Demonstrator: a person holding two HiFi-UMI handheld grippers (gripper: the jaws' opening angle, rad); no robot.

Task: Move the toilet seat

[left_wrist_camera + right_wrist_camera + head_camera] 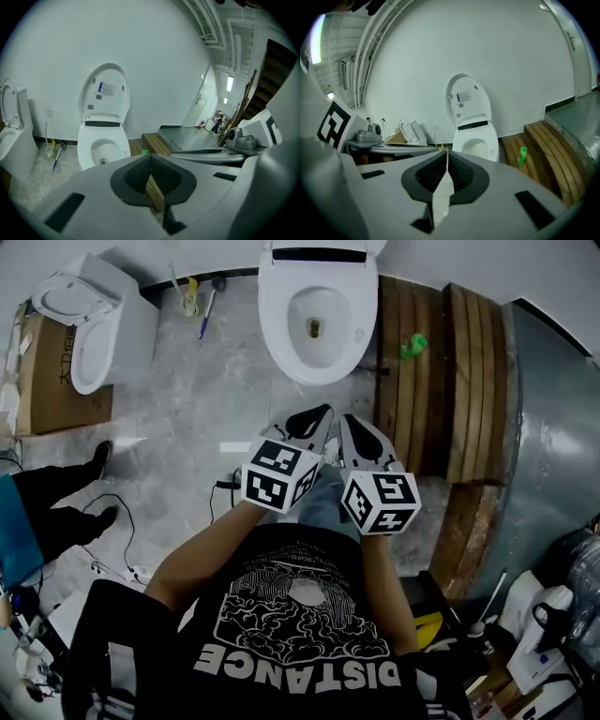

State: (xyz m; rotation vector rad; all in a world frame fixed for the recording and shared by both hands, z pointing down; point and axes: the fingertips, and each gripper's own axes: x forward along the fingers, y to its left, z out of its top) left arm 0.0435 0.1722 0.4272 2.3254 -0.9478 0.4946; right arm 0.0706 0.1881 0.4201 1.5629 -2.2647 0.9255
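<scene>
Currently the white, marker-cubed left gripper (311, 421) and its twin right gripper (360, 437) have their jaws together on nothing, well short of the white oval toilet seat (279, 326), which seems to lie flat on the bowl ahead. If they arrive shut they'd likely skid off its smooth rim, and a weak pinch could let the seat slam.

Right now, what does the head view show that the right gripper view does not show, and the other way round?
Only the head view: the person's black T-shirt and a bystander's legs at its left edge. Only the right gripper view: the label inside the raised lid. Both: the white toilet, the green bottle on the wooden platform, and the shut right gripper.
</scene>
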